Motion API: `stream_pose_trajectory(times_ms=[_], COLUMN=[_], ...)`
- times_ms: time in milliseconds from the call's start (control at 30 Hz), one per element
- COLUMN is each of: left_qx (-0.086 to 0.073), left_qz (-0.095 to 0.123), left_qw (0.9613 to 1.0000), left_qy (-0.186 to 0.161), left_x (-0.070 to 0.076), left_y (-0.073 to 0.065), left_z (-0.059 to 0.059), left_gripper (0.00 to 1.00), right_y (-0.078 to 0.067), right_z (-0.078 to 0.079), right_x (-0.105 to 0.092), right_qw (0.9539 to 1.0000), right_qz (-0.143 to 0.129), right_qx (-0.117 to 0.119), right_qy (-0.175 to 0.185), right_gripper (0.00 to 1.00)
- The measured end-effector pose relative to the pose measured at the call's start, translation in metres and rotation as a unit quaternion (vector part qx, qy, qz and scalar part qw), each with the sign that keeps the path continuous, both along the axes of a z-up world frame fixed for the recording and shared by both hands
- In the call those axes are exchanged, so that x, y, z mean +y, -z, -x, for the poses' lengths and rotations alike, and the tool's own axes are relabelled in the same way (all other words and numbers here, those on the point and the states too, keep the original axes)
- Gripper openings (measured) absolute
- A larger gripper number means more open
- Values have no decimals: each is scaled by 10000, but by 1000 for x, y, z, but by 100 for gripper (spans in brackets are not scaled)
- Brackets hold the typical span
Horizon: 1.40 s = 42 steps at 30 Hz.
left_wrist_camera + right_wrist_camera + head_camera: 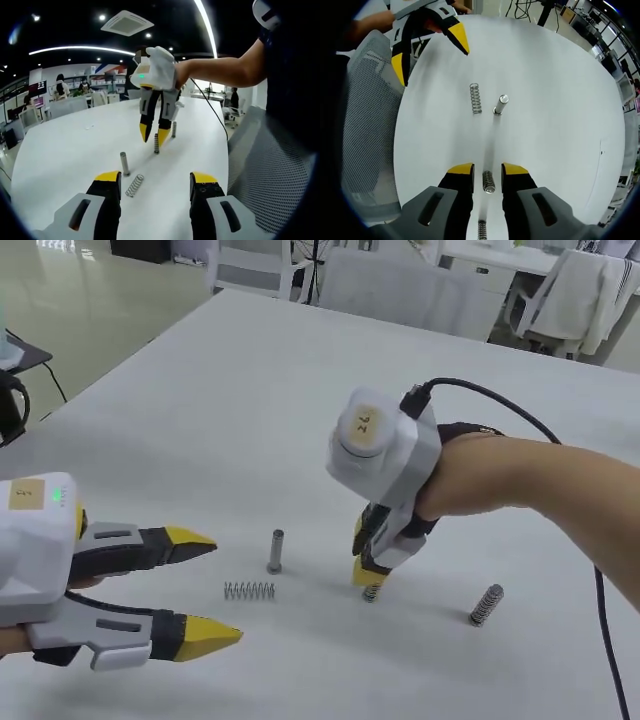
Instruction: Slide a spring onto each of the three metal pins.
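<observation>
- A bare pin [275, 551] stands upright on the surface [300, 390].
- A loose spring [249, 590] lies flat just beside the bare pin, on the person's side.
- To the right of the bare pin stands a spring-covered pin [371, 593], and farther right a second one [486, 605].
- The right hand-held gripper [366, 572] points down at the nearer spring-covered pin, its jaws parted on either side without gripping.
- The left hand-held gripper [205, 587] hovers left of the bare pin, released and empty.
- The surface is plain white, and grey chairs [400, 290] stand beyond it.
</observation>
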<state>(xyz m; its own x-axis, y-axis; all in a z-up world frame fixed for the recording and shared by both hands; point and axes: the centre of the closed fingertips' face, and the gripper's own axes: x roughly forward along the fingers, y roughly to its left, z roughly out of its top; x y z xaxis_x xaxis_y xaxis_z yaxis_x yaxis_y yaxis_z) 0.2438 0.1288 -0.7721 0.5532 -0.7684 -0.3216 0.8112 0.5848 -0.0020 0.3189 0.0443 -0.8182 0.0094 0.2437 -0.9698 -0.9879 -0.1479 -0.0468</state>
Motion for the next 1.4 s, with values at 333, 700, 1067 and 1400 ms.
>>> stream_pose_trajectory(times_ms=[333,700,1067,1400], left_qx=[7,20,26,65], left_qz=[-1,-34,-33,-50], left_qw=[10000,10000,9999,9998], left_qy=[-52,-86,-125,-167], left_x=[5,8,11,14], left_y=[1,2,1,3], left_z=[2,4,6,7], left_gripper=[49,49,48,47], right_y=[-5,-1,15,25], right_z=[14,26,29,31], right_x=[26,47,65,74], right_qw=[9994,9985,9976,9971], right_qz=[-295,-453,-570,-558], right_qx=[80,120,131,113], right_qy=[-152,-300,-368,-496], right_gripper=[18,17,16,14])
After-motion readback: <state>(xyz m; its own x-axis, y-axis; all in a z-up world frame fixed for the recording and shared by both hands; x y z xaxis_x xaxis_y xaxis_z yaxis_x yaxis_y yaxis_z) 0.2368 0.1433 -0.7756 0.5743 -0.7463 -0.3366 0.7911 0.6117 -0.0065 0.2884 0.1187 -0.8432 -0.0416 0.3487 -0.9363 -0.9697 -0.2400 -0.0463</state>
